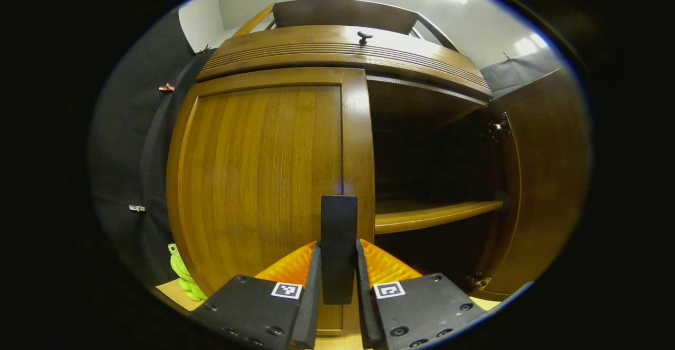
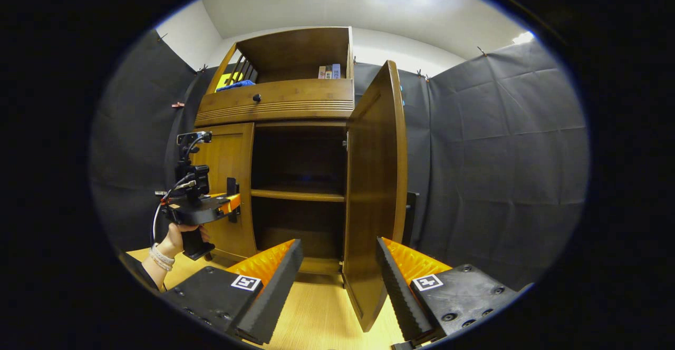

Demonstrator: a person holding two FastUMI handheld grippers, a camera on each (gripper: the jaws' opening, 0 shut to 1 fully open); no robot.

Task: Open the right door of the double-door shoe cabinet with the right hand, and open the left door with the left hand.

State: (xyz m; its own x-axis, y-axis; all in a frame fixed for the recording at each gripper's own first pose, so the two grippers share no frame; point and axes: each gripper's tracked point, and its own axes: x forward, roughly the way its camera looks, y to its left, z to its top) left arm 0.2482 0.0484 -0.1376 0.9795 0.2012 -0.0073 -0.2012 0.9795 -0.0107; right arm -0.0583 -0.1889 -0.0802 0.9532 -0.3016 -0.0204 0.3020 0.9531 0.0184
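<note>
In the left gripper view, the left door [image 1: 263, 181] fills the frame's left-centre, shut; the left claw [image 1: 337, 265] is clamped on its dark handle [image 1: 338, 234]. At the right, the right door [image 1: 543, 181] stands swung open. In the right gripper view, the right claw [image 2: 337, 287] gapes apart at bottom centre, near that open door's edge.

**Cabinet: right door swung out, left door flat against the front**

In the right gripper view, the shoe cabinet [image 2: 295, 181] stands against the booth wall at 12 o'clock. Its right door [image 2: 377, 192] juts forward from 12 to 6 o'clock; the left door [image 2: 227, 192] lies at 9 o'clock. Between them a shelf [image 2: 298, 195] crosses the inside. A drawer [image 2: 277, 102] sits above both doors, an open shelf unit [image 2: 292, 55] on top. In the left gripper view, the door handle [image 1: 338, 244] stands at 6 o'clock, a toy [image 1: 182, 273] at 8 o'clock beside the cabinet.
</note>
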